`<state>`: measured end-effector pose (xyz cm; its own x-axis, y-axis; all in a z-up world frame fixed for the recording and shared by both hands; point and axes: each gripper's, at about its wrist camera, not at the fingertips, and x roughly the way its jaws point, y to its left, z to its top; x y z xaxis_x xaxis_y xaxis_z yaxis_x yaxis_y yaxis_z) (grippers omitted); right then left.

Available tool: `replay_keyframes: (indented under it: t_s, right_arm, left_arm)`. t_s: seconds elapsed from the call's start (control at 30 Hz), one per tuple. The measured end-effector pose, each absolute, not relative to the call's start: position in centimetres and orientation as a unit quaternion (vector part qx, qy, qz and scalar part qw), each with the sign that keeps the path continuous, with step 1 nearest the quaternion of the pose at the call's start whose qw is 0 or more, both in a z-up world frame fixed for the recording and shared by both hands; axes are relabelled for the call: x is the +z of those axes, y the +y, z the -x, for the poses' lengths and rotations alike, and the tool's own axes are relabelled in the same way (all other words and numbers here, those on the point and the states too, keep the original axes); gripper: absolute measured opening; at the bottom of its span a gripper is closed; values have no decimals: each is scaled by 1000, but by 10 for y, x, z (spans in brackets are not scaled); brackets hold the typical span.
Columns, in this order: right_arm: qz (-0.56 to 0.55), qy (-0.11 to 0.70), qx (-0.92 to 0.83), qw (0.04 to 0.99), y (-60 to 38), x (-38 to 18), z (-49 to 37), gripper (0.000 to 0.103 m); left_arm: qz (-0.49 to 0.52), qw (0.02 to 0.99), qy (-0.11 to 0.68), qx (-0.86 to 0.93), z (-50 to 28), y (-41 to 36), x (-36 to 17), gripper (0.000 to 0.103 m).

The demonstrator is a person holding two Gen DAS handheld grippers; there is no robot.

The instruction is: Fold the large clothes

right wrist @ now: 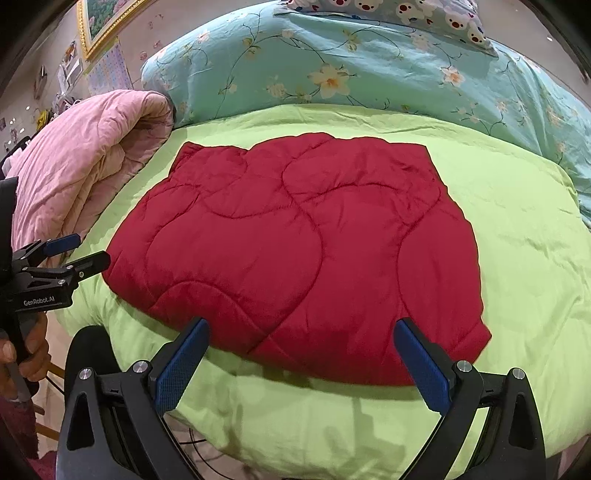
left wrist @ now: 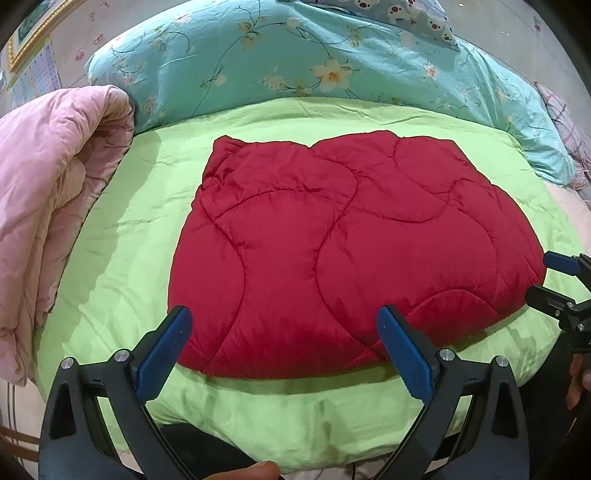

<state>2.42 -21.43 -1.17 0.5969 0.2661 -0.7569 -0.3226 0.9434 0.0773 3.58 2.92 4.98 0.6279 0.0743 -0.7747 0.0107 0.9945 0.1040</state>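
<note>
A red quilted garment lies folded into a rough rectangle on a light green quilt. It also shows in the right wrist view on the same green quilt. My left gripper is open and empty, held just above the garment's near edge. My right gripper is open and empty, also above the near edge. The right gripper appears at the right edge of the left view, and the left gripper at the left edge of the right view. Neither touches the garment.
A rolled pink quilt lies left of the green quilt. A teal floral quilt is piled behind, with a bear-print pillow on it. A gold picture frame hangs on the far left wall.
</note>
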Motion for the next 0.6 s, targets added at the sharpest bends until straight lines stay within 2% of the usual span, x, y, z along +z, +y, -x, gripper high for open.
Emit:
replay_keyframes:
  t_s: [0.6]
  right_arm:
    - [37,423,168,890,-211,-14,-53,101]
  left_arm:
    - [-37,903,427,11,-50,28,49,101]
